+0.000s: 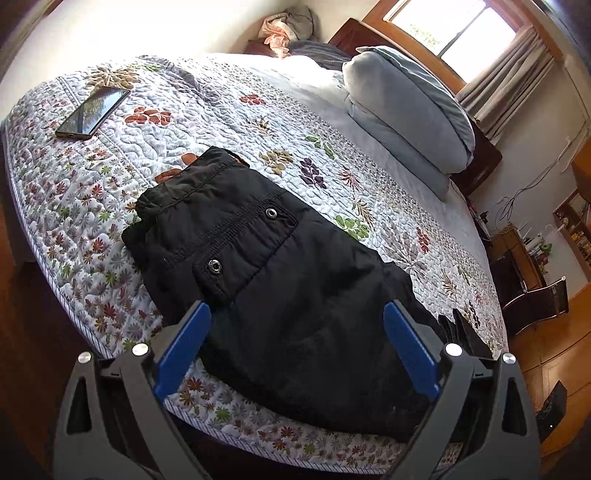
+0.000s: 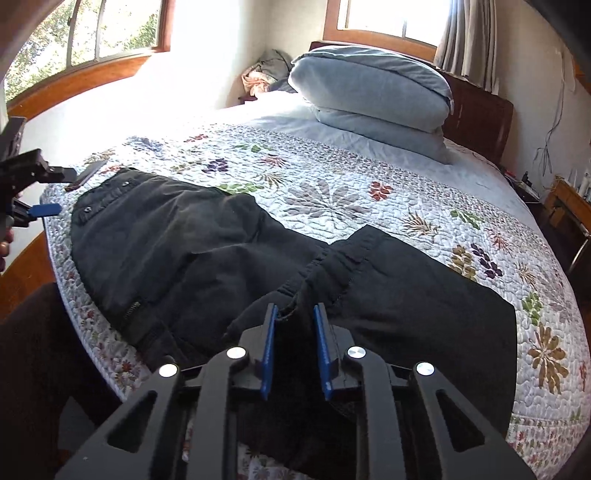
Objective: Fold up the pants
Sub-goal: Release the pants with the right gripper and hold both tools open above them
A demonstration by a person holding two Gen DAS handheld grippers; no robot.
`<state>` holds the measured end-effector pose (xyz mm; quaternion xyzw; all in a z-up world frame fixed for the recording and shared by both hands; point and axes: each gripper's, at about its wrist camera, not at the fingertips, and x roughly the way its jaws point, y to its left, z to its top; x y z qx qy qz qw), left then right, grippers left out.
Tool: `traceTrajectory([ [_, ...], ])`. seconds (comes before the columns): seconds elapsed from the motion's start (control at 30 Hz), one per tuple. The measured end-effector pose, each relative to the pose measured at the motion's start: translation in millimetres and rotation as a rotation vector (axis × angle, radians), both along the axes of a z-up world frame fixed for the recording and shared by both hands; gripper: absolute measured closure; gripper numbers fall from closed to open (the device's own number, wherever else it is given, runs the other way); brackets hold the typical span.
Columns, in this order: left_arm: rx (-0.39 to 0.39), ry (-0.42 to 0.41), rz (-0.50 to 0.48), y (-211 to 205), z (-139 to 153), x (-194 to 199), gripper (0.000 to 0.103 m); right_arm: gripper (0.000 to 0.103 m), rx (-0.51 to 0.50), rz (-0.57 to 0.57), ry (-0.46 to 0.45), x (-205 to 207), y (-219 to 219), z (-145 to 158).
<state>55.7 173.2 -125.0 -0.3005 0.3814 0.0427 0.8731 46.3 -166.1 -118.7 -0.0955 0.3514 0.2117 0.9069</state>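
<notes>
Black pants (image 1: 280, 295) lie on the floral quilt (image 1: 229, 122) along the bed's near edge, the waistband with two snap buttons at the far left. My left gripper (image 1: 297, 317) is open, its blue fingers spread above the pants' upper part, holding nothing. In the right wrist view the pants (image 2: 192, 251) stretch from the left across to the right, with a leg end folded back near the middle. My right gripper (image 2: 295, 314) is shut on a bunched fold of the pants' fabric. The left gripper (image 2: 44, 192) shows at the left edge, open.
A phone (image 1: 94, 112) lies on the quilt far left, near the waistband. Stacked grey-blue pillows (image 1: 406, 110) sit at the head of the bed. A nightstand with clothes (image 1: 284, 33) stands in the corner. Wooden floor and furniture (image 1: 528, 273) lie right of the bed.
</notes>
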Motion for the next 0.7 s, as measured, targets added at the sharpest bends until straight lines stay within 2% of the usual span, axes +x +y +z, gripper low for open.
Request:
traceTrajectory([
  [0.1, -0.025, 0.007, 0.006, 0.8, -5.2, -0.4, 0.008, 0.084, -0.075, 0.016, -0.017, -5.0, 16.1, -7.3],
  [0.17, -0.029, 0.013, 0.004, -0.3, -7.3, -0.7, 0.008, 0.084, -0.069, 0.005, 0.004, 0.6, 16.8, -15.4],
  [0.2, -0.027, 0.016, 0.000, -1.2, -8.0, -1.2, 0.008, 0.077, -0.045, -0.001, 0.015, 2.8, 15.1, -15.9],
  [0.23, -0.023, 0.019, -0.003, -2.0, -8.2, -1.3, 0.008, 0.066, -0.016, -0.002, 0.014, 2.6, 12.6, -14.7],
  [0.27, -0.018, 0.021, -0.005, -2.5, -8.3, -1.5, 0.008, 0.045, 0.001, 0.001, 0.011, 0.5, 11.3, -12.0],
  [0.3, -0.016, 0.023, -0.006, -2.8, -8.6, -1.6, 0.008, 0.042, -0.006, 0.004, -0.007, -3.7, 10.9, -8.9],
  [0.47, -0.039, 0.027, -0.003, -2.7, -11.9, -0.8, 0.008, 0.038, -0.148, 0.035, -0.058, -23.7, 13.1, -12.4],
  [0.63, -0.047, 0.046, -0.013, -7.4, -16.7, -0.5, 0.008, 0.036, -0.315, 0.066, -0.117, -22.0, 26.6, -34.9],
  [0.7, -0.035, 0.046, -0.015, -8.3, -15.4, -1.5, 0.008, 0.032, -0.384, 0.076, -0.149, -18.2, 33.5, -43.7],
])
